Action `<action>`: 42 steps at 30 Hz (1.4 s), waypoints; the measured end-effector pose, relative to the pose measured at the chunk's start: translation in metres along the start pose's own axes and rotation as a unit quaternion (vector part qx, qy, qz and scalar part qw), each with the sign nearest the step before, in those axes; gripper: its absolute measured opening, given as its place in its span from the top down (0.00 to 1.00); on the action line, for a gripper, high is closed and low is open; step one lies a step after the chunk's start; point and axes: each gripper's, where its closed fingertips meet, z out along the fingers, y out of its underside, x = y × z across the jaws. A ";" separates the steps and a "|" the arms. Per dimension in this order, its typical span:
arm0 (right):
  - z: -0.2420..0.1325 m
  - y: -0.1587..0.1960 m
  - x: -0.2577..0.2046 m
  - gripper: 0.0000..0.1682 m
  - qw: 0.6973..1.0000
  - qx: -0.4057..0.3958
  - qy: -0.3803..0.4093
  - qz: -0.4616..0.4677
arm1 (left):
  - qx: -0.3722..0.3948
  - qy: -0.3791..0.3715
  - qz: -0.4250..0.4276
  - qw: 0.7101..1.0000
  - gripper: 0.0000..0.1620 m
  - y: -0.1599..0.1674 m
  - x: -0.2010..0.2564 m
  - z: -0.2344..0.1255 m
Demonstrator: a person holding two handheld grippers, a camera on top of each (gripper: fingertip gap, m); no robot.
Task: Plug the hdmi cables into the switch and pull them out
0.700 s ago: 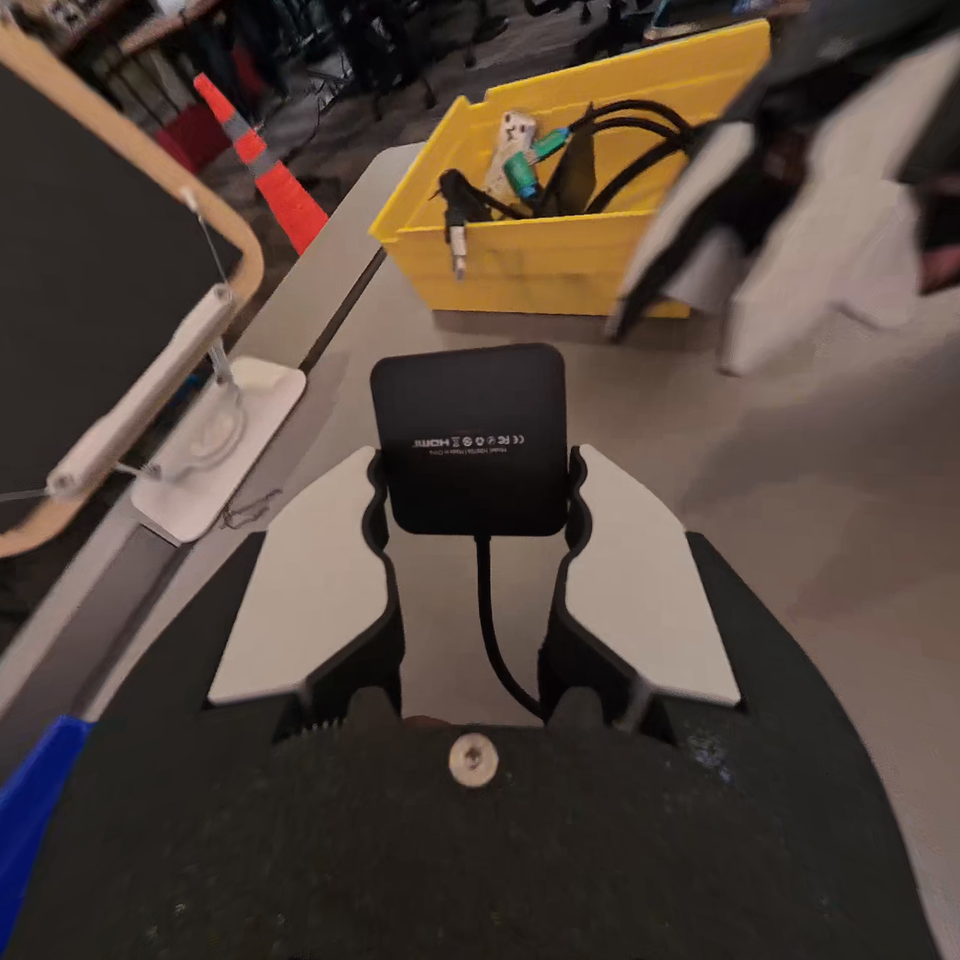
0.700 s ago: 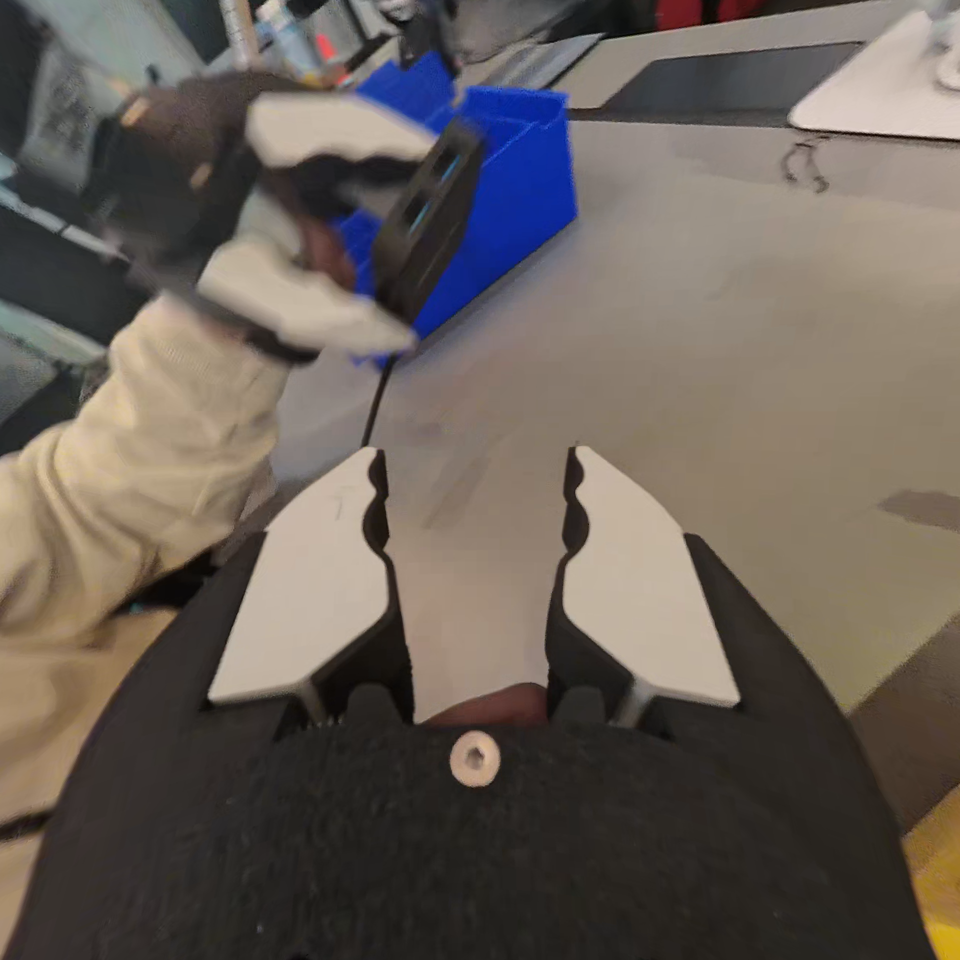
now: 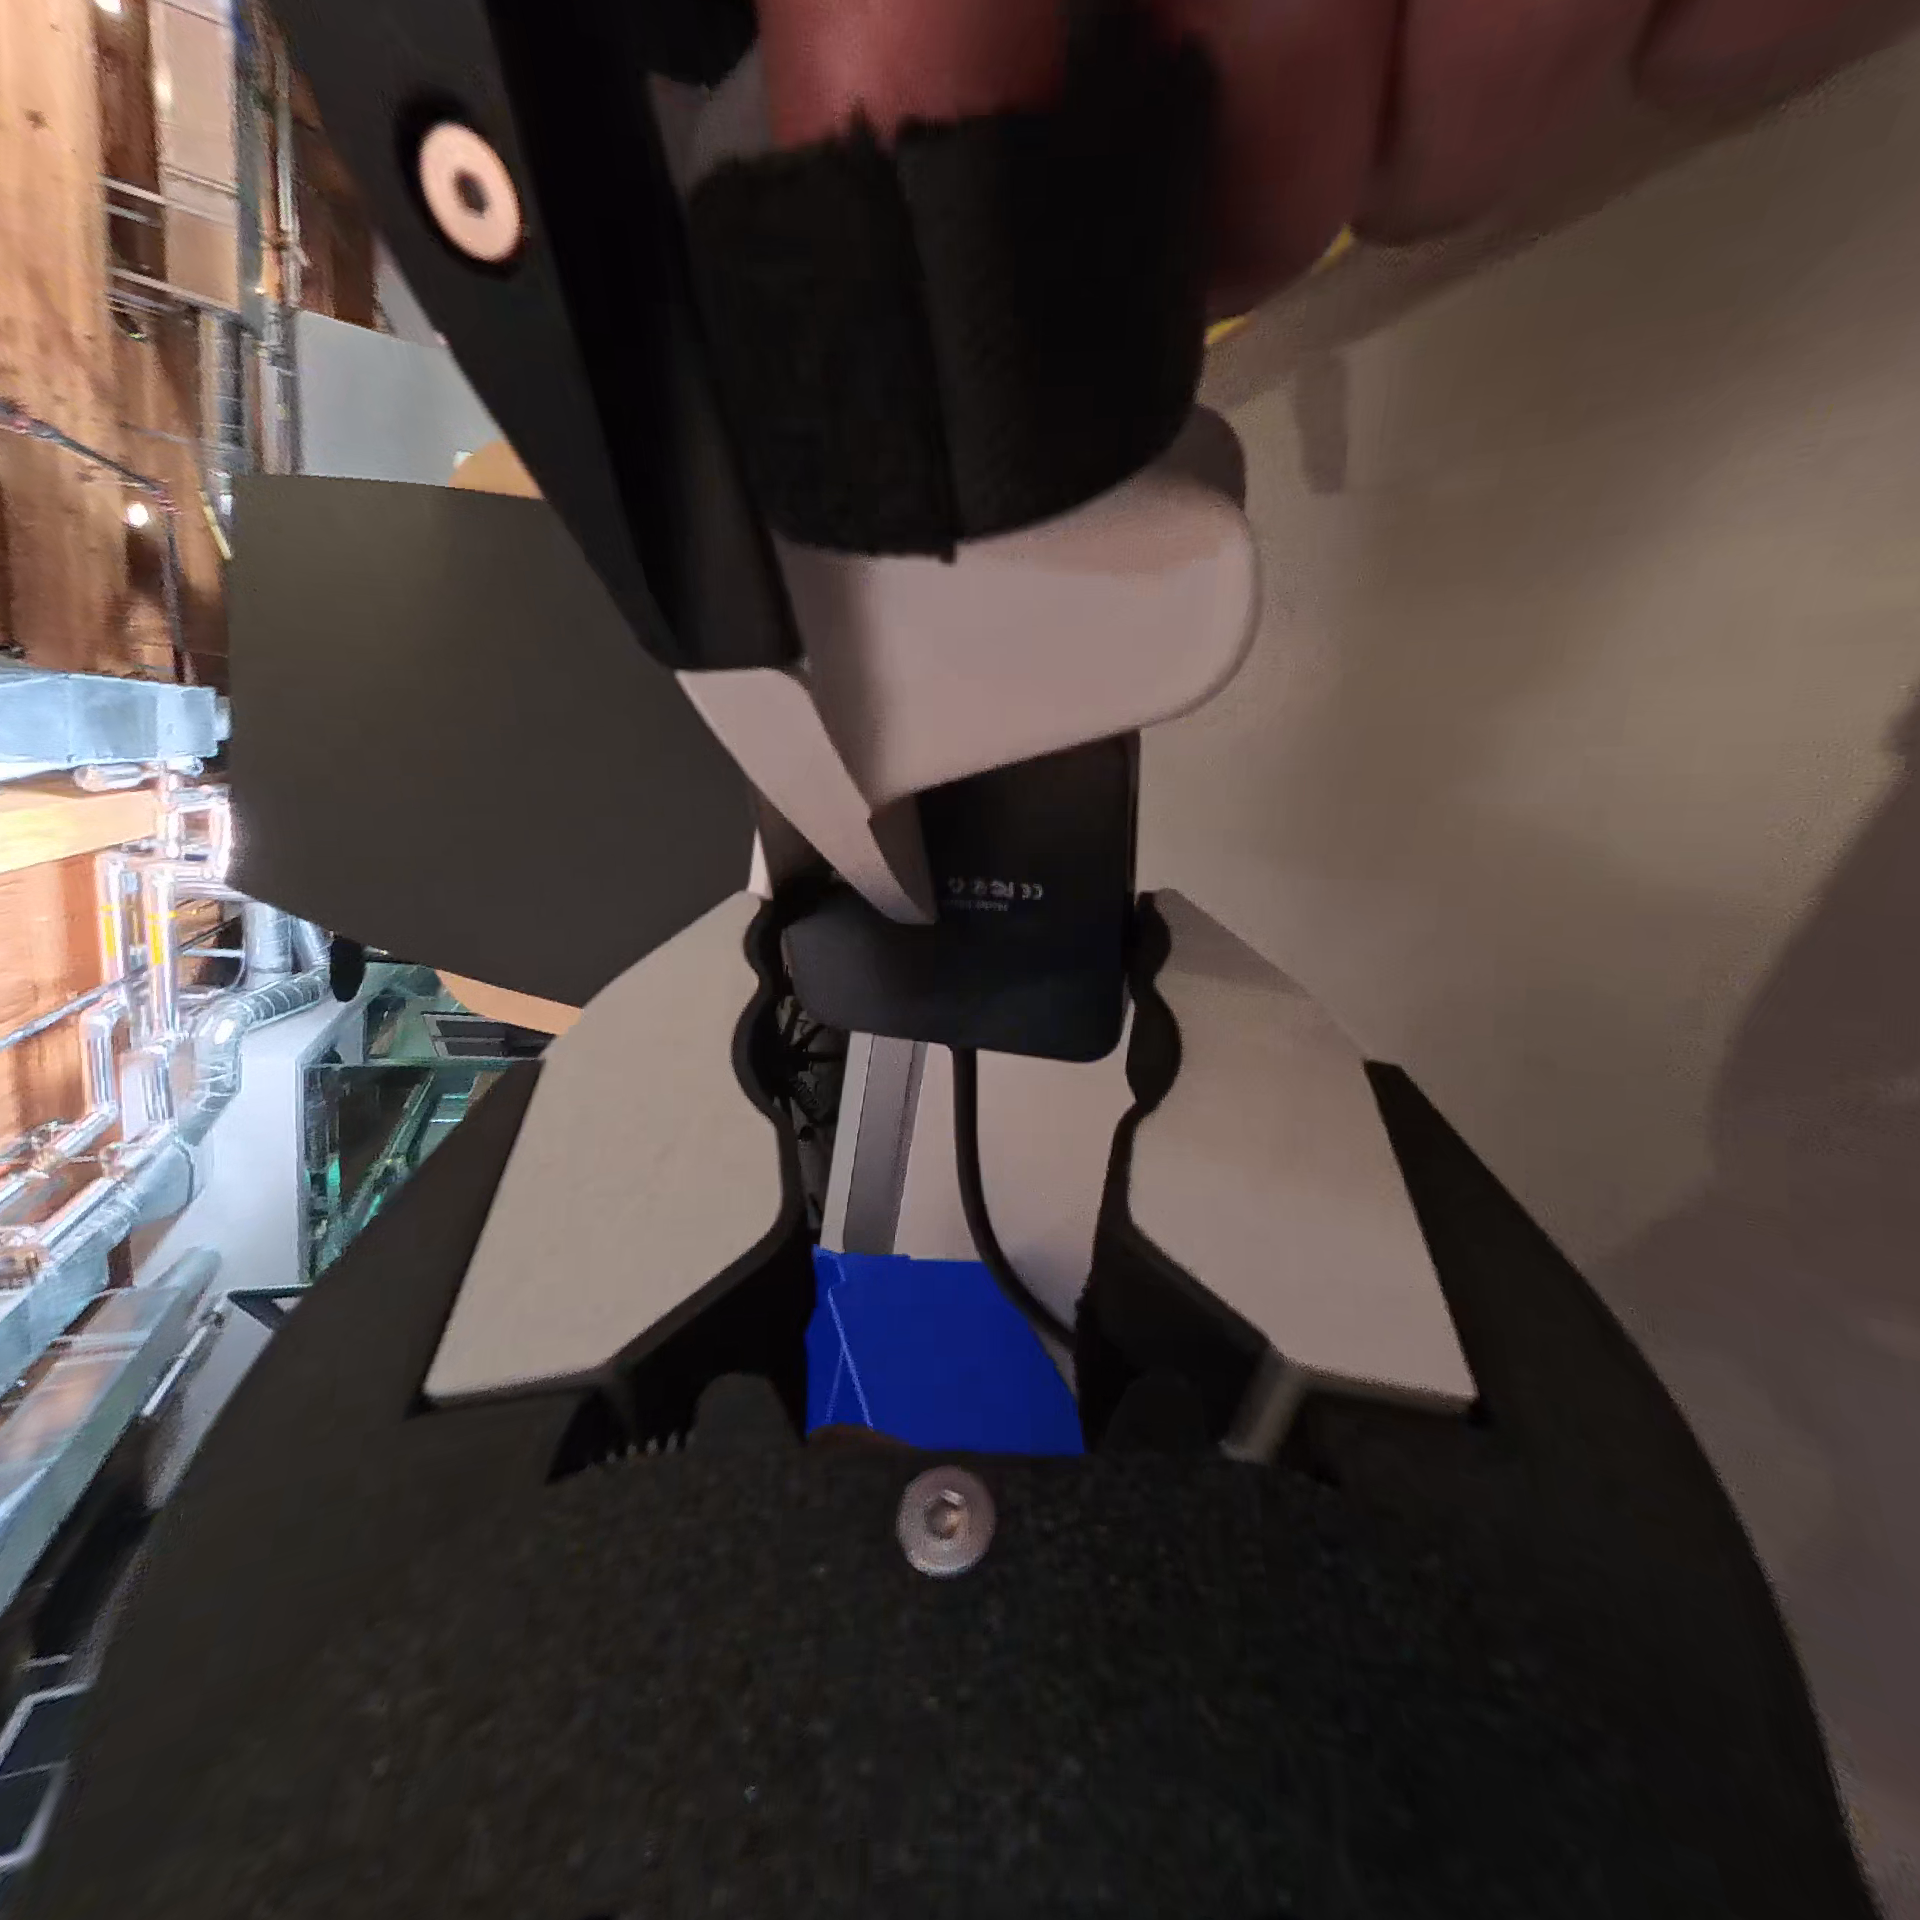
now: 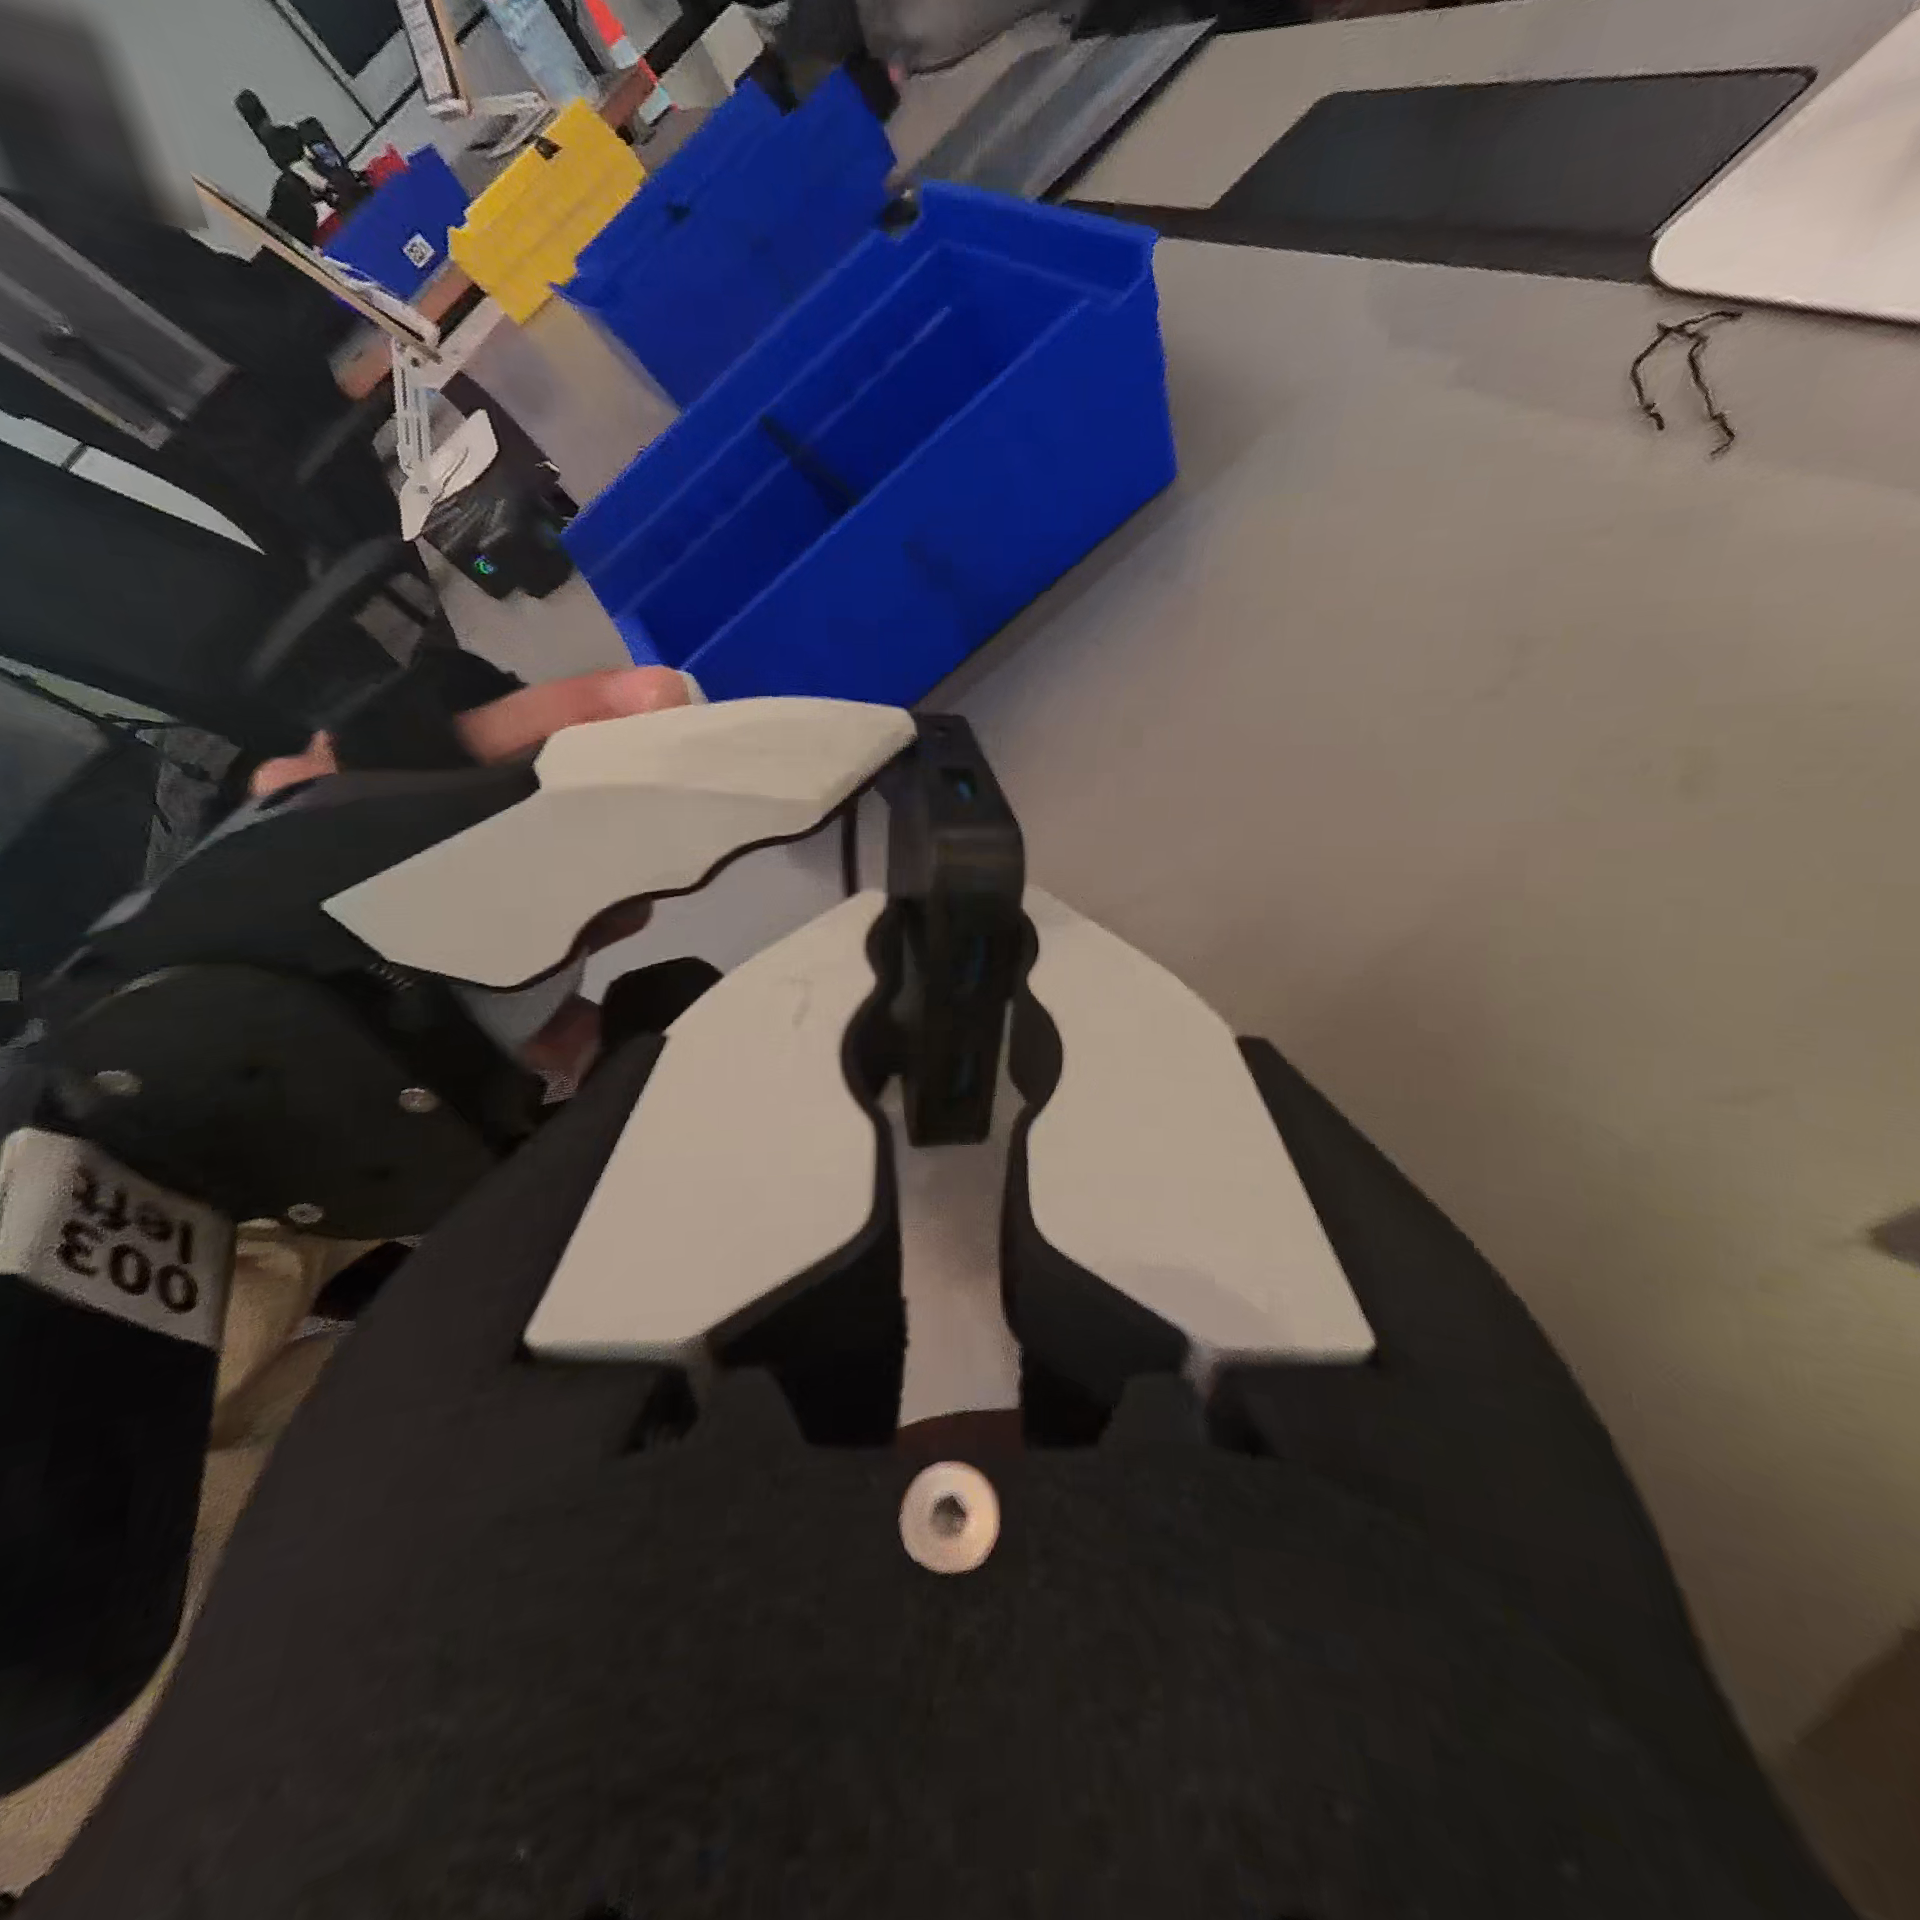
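Tongs first: your left gripper (image 3: 951, 971) grips the black switch (image 3: 1023, 935) across its flat width, one finger on each side edge, and your right gripper (image 4: 951, 997) is clamped on the same switch (image 4: 951, 914) across its thin thickness. Both pairs of jaws are pressed onto it, so the switch is held between them, lifted clear of the grey table (image 4: 1558, 831).

From the switch, the left gripper's fingers come in along its broad face, while the right one meets it edge-on, at roughly a right angle to the other. In the right wrist view the switch's narrow port edge faces you, its long axis running away from the camera toward the blue bin (image 4: 935, 499). A thin black cord (image 3: 977, 1174) leaves the switch's near edge and drops back between the left fingers.

I judge this a handover or re-grip: one gripper must let go while the other keeps the ports facing out for a plug. No HDMI cable is seated in the switch, so plugging has not begun.

Small white markings sit on the switch's flat face, and a white tag (image 4: 114, 1257) is stuck on the left gripper's body; I leave the writing unread. Beyond the switch, a bent bit of wire (image 4: 1683, 379) lies well apart on the table.
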 end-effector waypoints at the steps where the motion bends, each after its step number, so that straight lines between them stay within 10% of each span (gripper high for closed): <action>1: -0.002 -0.001 -0.002 0.91 1.000 0.002 -0.003 -0.005 | 0.007 0.002 -0.025 1.000 0.61 -0.002 0.000 -0.001; 6: -0.028 -0.003 0.012 0.92 0.995 -0.003 0.061 -0.075 | 0.071 0.045 -0.233 0.969 0.73 -0.002 0.008 -0.029; 13: -0.194 -0.090 0.081 0.92 0.960 0.115 0.228 -0.117 | 0.102 0.182 -0.607 0.766 0.68 0.054 0.070 -0.091; 19: -0.289 -0.132 0.173 0.92 0.938 0.098 0.327 -0.055 | 0.126 0.138 -0.692 0.697 0.72 0.094 0.049 -0.121; 26: -0.231 -0.087 0.287 0.92 0.940 -0.039 0.335 0.049 | 0.105 0.137 -0.703 0.690 0.71 0.106 0.053 -0.118; 34: -0.170 0.017 0.372 0.92 0.860 -0.316 0.401 0.001 | 0.089 0.143 -0.685 0.709 0.71 0.105 0.061 -0.115; 42: -0.193 0.001 0.364 0.76 0.873 -0.260 0.413 0.025 | 0.067 0.124 -0.671 0.728 0.66 0.115 0.064 -0.114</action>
